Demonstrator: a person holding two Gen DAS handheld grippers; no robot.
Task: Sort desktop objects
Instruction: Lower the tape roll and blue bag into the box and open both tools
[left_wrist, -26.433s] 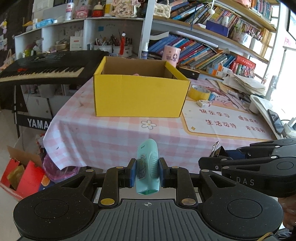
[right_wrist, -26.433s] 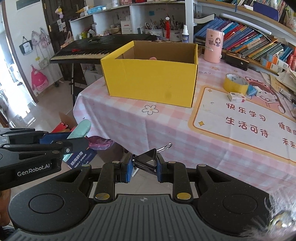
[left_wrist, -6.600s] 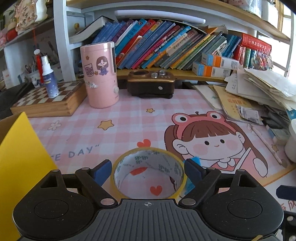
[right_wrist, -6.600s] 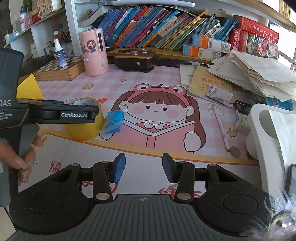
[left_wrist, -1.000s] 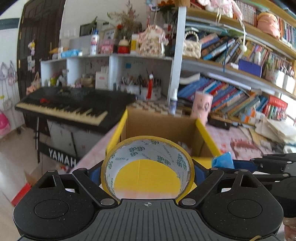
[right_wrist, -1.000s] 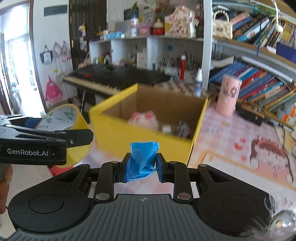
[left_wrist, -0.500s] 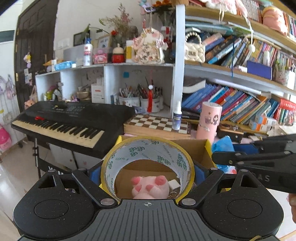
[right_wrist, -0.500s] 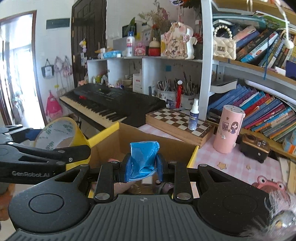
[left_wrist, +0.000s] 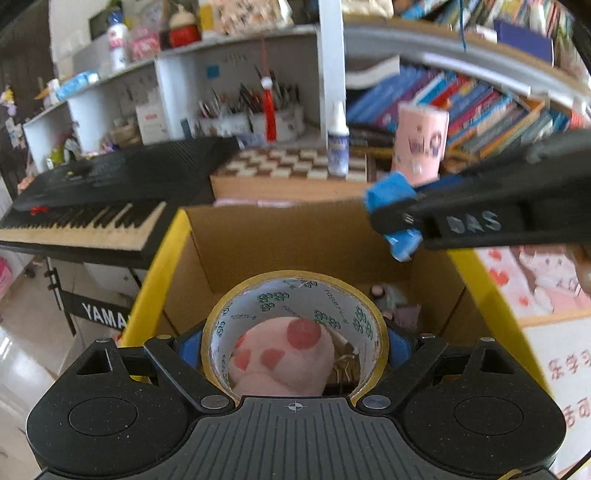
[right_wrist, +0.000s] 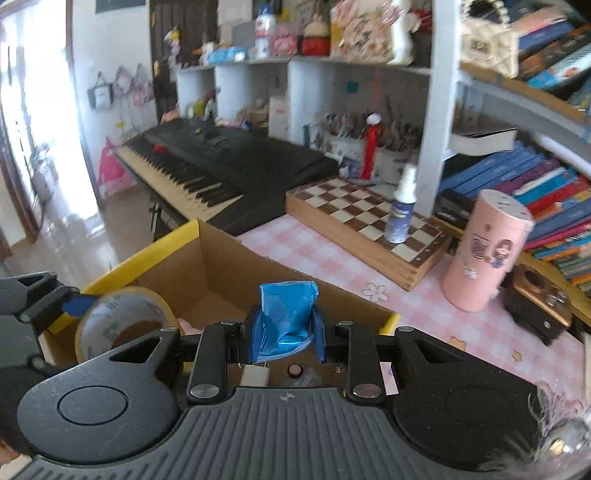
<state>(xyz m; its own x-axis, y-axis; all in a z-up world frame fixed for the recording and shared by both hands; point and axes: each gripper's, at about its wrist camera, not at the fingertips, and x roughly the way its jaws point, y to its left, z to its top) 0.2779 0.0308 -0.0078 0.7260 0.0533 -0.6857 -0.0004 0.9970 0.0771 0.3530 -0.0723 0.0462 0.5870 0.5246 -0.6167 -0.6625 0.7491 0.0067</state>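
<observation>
Left gripper (left_wrist: 294, 341) clamped on tape roll (left_wrist: 295, 291), held over the open yellow box (left_wrist: 155, 266). Pink plush toy (left_wrist: 280, 354) visible through the roll's hole, lying in the box with small items. Right gripper (right_wrist: 283, 334) shut on crumpled blue packet (right_wrist: 286, 314), also above the box. Around: black keyboard (left_wrist: 92, 199) marked "YAMA…", chessboard (right_wrist: 369, 221), spray bottle (right_wrist: 400, 210), pink canister (right_wrist: 484, 251), books (right_wrist: 546, 188). Right gripper's side reads "DAS".
</observation>
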